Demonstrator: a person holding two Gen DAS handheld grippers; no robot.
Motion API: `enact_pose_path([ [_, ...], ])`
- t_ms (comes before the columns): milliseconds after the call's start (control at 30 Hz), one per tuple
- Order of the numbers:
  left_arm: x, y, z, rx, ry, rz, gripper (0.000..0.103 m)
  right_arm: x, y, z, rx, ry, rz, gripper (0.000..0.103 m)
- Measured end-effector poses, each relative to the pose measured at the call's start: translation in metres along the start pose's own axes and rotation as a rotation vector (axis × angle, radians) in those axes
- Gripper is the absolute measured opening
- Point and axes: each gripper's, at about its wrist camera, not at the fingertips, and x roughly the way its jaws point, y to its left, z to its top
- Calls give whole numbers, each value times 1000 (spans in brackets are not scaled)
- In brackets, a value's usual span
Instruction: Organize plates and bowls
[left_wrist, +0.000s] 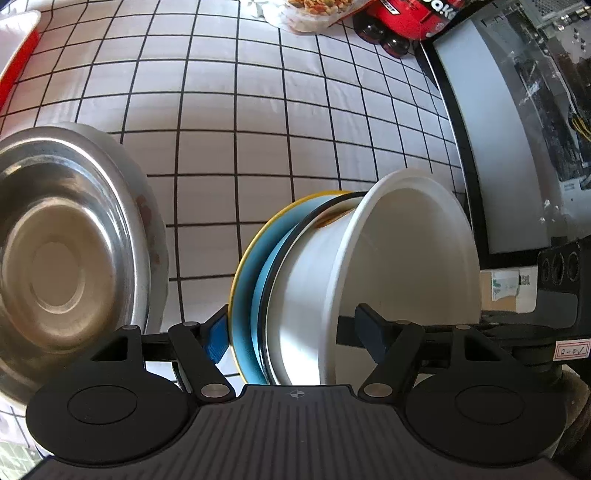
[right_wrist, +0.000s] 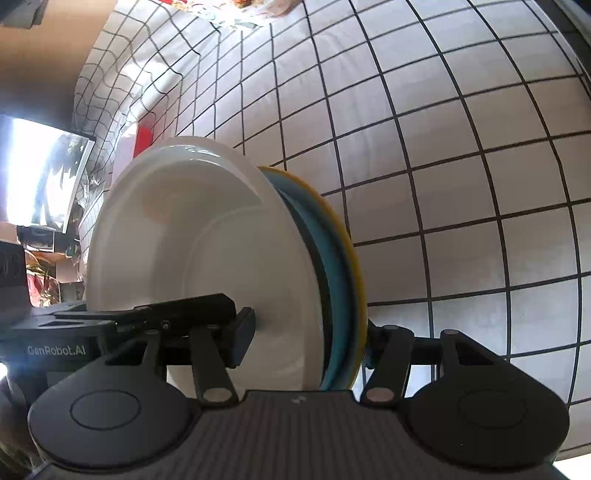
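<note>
A stack is held on edge between both grippers: a white bowl (left_wrist: 402, 258) nested on a dark-rimmed dish and a blue plate with a yellow rim (left_wrist: 247, 280). My left gripper (left_wrist: 291, 332) is shut on the stack, one finger behind the plate, one inside the bowl. In the right wrist view the same white bowl (right_wrist: 207, 236) and the blue plate (right_wrist: 340, 273) sit between the fingers of my right gripper (right_wrist: 306, 332), shut on them. A steel bowl (left_wrist: 62, 251) lies left on the checked tablecloth (left_wrist: 258, 122).
A red-rimmed white tray (left_wrist: 18, 44) sits at the far left. A snack packet (left_wrist: 317, 11) and red-labelled cola bottles (left_wrist: 402, 22) stand at the back. A monitor (left_wrist: 513, 155) stands along the right edge. The tablecloth (right_wrist: 461, 166) drapes over the table's edge.
</note>
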Motion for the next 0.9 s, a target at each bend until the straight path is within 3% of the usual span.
enact_pose_path([
  [267,3,-10,-7,81,4,33,73,-5,-2,-5,-52,-43,7,57],
  [900,3,-10,-5,16,22,38,73,-4,-8,-4,-1,-11,29,56],
])
